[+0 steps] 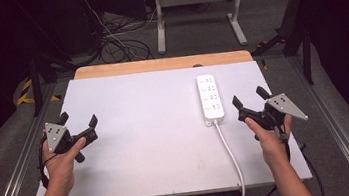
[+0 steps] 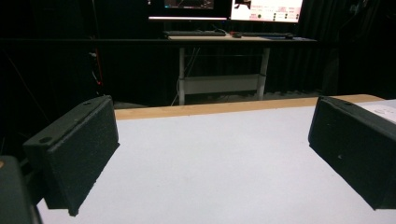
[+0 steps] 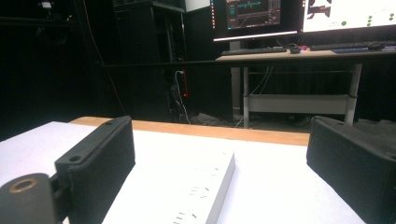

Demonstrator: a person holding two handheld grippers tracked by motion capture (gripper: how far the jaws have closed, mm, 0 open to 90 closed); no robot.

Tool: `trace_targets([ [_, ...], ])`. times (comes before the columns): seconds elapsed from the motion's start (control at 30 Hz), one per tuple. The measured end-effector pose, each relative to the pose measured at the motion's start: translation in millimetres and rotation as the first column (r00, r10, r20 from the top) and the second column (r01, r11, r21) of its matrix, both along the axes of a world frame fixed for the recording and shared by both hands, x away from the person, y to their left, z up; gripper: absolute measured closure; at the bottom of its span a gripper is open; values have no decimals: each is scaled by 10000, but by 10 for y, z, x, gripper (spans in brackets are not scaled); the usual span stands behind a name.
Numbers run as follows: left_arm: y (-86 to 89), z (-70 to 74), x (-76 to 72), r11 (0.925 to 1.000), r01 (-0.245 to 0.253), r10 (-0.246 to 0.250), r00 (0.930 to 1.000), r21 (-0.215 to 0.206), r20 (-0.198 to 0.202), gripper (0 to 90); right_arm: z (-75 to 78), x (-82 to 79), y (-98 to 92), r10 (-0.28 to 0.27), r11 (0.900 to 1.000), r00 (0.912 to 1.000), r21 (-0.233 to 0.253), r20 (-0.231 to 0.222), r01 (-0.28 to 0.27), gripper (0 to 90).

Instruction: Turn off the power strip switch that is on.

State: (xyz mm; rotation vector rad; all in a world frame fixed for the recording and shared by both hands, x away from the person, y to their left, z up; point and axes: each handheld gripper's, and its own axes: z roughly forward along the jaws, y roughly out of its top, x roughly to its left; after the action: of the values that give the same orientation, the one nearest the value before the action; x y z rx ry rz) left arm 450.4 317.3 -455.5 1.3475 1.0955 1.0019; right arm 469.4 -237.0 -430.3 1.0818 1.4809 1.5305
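Observation:
A white power strip (image 1: 211, 98) lies lengthwise on the right half of the white table (image 1: 146, 131), its white cable (image 1: 231, 154) running off the front edge. My right gripper (image 1: 249, 97) is held just right of the strip's near end, jaws wide apart and empty. In the right gripper view the power strip (image 3: 205, 189) lies low between the jaws, nearer the left one. My left gripper (image 1: 78, 119) hovers at the table's left edge, open, with nothing in it. Its own view shows bare table (image 2: 210, 163) between the jaws and a corner of the power strip (image 2: 383, 109) behind the right jaw.
A wooden strip (image 1: 163, 64) borders the table's far edge. Beyond it stand a desk frame (image 1: 197, 12) and tangled cables (image 1: 115, 40) on the floor. Monitors (image 3: 299, 14) glow on a far desk. Metal rails (image 1: 339, 123) run along both sides.

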Motion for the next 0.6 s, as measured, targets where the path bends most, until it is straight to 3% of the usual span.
trace_targets([
  [0.6, -4, 9, -1, 10000, 56, -56, 10000, -24, 18, 24, -22, -14, -6, -40, 9999, 9999, -113, -112, 39, 97],
])
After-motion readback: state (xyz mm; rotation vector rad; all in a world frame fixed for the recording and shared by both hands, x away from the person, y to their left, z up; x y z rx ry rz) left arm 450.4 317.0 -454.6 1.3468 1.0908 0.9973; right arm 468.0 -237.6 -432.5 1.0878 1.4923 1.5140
